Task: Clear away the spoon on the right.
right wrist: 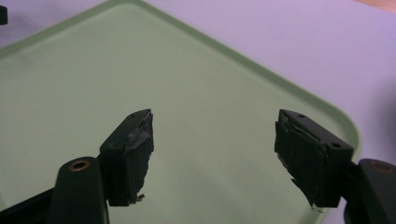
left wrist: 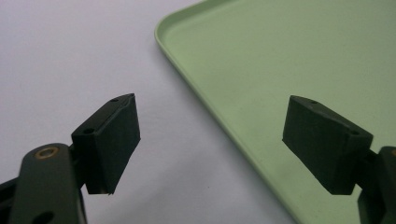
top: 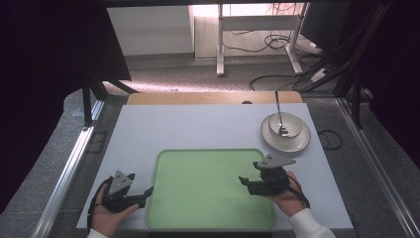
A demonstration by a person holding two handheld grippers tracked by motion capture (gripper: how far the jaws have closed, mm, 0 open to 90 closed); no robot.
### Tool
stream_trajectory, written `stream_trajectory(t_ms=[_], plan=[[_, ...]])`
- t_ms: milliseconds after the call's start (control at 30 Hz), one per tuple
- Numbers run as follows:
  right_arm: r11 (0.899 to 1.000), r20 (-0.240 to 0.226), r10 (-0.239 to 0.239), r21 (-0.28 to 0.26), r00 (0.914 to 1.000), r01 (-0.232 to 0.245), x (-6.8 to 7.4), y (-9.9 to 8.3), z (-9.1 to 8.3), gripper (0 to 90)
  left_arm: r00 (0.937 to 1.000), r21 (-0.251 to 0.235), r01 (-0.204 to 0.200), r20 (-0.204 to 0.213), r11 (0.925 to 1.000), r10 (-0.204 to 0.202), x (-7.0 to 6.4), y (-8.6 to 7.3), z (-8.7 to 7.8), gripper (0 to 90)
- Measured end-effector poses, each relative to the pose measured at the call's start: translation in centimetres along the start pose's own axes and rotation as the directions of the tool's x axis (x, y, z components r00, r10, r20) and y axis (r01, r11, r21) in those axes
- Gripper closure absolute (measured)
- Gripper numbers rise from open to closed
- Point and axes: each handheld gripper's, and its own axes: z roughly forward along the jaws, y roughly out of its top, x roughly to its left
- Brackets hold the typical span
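- The left gripper [top: 147, 191] is held released, jaws wide apart and empty; in the left gripper view [left wrist: 211, 144] they straddle the left rim of the green tray [left wrist: 299, 70].
- The right gripper [top: 242, 181] is likewise released and empty, held over the tray's right part [right wrist: 212, 154].
- A white bowl [top: 292, 124] with a spoon [top: 280, 116] in it is seen on a plate [top: 303, 141], beyond the right gripper.
- The tray [top: 208, 186] lies on the white table [top: 198, 126], between the two hands.

Black left gripper [top: 145, 191] and right gripper [top: 242, 180], 2 grey triangular top plates, brass screws, white sleeves
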Motion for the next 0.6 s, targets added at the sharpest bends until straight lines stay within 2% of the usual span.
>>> stream_trajectory(t_ms=[167, 267, 367, 400, 600], plan=[[0.999, 0.024, 0.019, -0.027, 0.9995, -0.019, -0.5, 0.8, -0.3, 29.5, 1.0, -0.002, -0.002, 0.001, 1.0, 0.002, 0.0, 0.2, 0.1, 18.5], [0.999, 0.01, 0.033, -0.027, 0.9994, -0.033, -0.9, 1.2, -0.6, 30.8, 0.9999, 0.005, -0.012, 0.006, 0.9999, 0.012, -0.1, 0.2, 0.3, 18.4], [0.999, 0.019, 0.04, -0.032, 0.999, -0.04, -1.2, 1.3, -0.9, 30.8, 0.9999, -0.004, -0.01, 0.006, 0.9999, 0.01, -0.1, 0.2, 0.1, 18.3], [0.998, 0.021, 0.057, -0.039, 0.9982, -0.056, -1.4, 1.4, -1.1, 30.8, 0.9999, -0.007, -0.01, 0.006, 0.9999, 0.01, -0.1, 0.2, 0.0, 18.3], [0.997, 0.042, 0.056, -0.046, 0.9975, -0.054, -2.2, 2.2, -1.3, 31.5, 1.0, -0.005, -0.005, 0.0, 1.0, 0.005, 0.0, 0.3, 0.1, 18.3]])
